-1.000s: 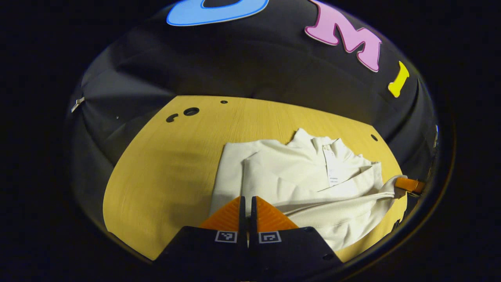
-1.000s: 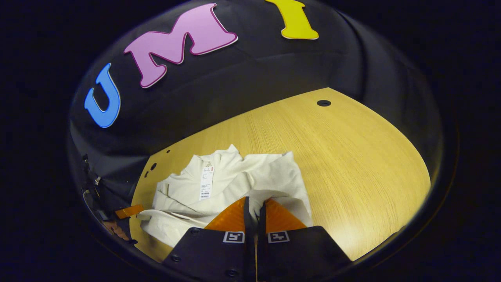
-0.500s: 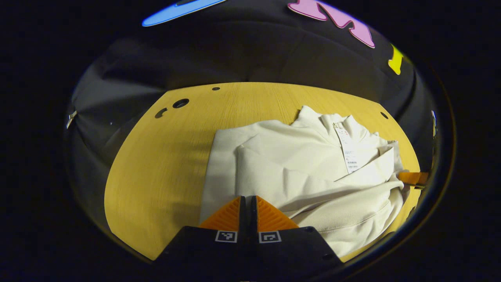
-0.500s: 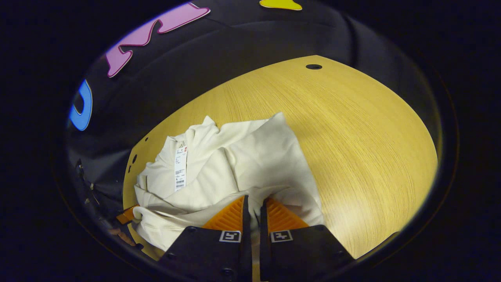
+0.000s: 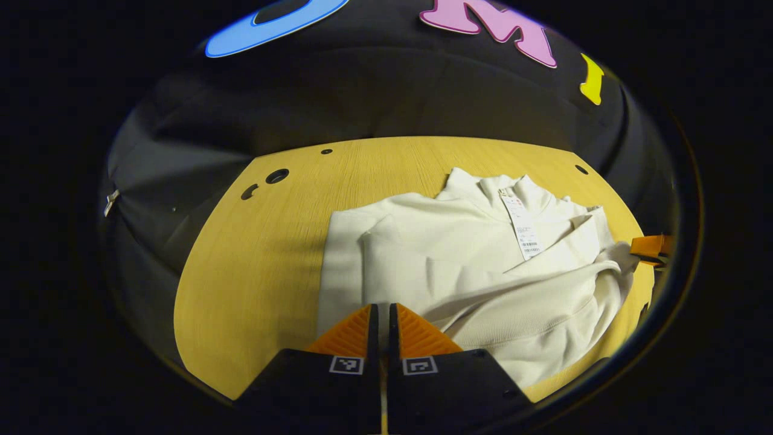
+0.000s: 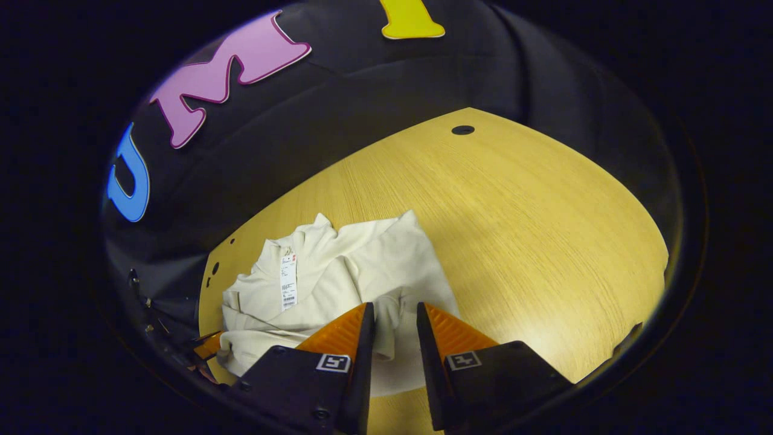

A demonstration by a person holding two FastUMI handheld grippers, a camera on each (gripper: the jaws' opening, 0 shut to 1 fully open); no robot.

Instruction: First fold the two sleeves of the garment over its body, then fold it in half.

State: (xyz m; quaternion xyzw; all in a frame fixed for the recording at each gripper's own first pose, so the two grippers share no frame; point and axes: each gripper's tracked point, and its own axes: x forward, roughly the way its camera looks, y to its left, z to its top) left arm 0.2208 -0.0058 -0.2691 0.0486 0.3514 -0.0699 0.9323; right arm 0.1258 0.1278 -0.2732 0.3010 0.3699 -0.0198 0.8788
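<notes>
A cream garment (image 5: 477,266) lies bunched on a yellow wooden table (image 5: 253,266), toward the table's near edge and close to the black cloth wall. Its sleeves are drawn in over its body in loose, rumpled folds, and a white paper tag (image 5: 522,226) lies near the collar.

In the left gripper view, the left gripper (image 5: 381,323) sits low over the garment's near edge, its fingers almost touching each other; whether cloth is pinched between them cannot be told.

In the right gripper view, the right gripper (image 6: 395,329) has its fingers parted by a narrow gap, with a fold of the garment (image 6: 338,284) lying between them, not pinched. Small dark holes (image 5: 276,176) dot the tabletop.
</notes>
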